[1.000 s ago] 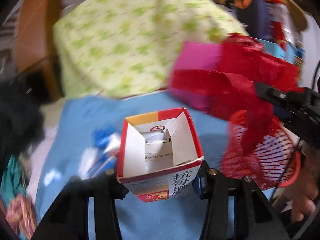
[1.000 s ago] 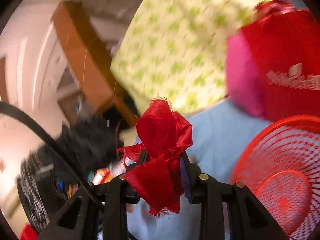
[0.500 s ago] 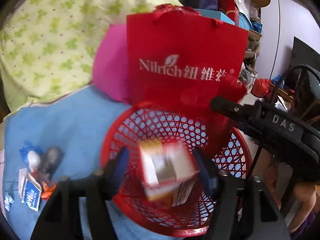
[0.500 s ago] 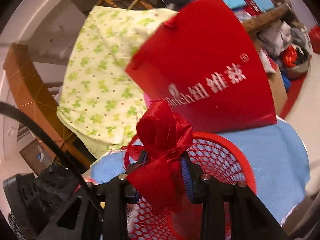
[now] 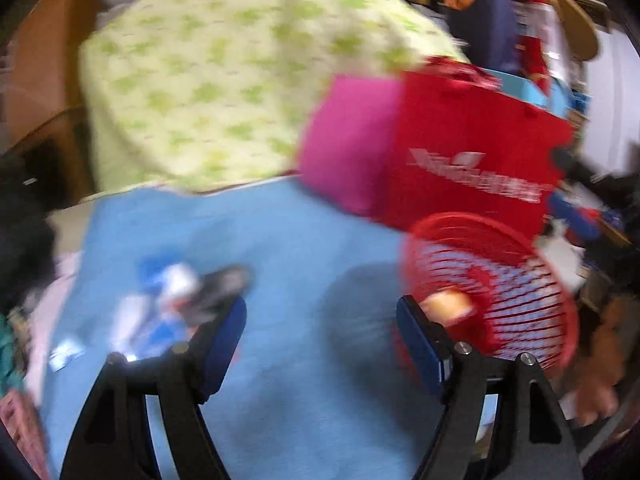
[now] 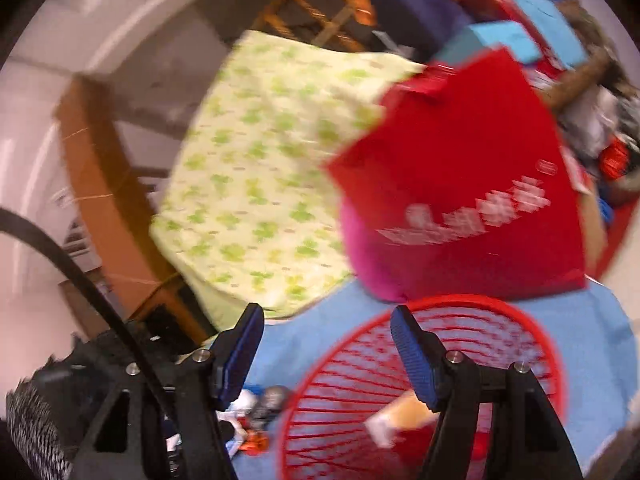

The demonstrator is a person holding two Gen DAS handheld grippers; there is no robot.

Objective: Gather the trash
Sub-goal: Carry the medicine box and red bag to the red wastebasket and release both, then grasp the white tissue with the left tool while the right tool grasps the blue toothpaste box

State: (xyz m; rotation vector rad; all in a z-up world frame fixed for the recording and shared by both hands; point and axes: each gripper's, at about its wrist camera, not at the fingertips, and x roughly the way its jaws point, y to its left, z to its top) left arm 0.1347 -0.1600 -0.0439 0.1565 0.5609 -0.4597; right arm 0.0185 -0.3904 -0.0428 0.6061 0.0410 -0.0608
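Note:
A red mesh basket (image 5: 508, 280) stands on the blue cloth at the right; it also shows in the right wrist view (image 6: 520, 332). The orange and white carton (image 6: 400, 416) lies inside it, also seen in the left wrist view (image 5: 448, 306). My left gripper (image 5: 320, 328) is open and empty above the blue cloth, left of the basket. My right gripper (image 6: 326, 344) is open and empty over the basket's near rim. A blurred pile of blue, white and dark trash (image 5: 176, 300) lies on the cloth at the left; it shows in the right wrist view (image 6: 256, 416) too.
A red paper bag (image 5: 480, 160) and a pink cushion (image 5: 348, 148) stand behind the basket. A green-patterned quilt (image 5: 240, 80) rises at the back. The blue cloth (image 5: 300, 400) covers the surface. Cluttered shelves are at the far right.
Both grippers opened: the carton left my left gripper and now lies in the basket, and the red scrap is gone from my right gripper. The left gripper swung back left off the basket.

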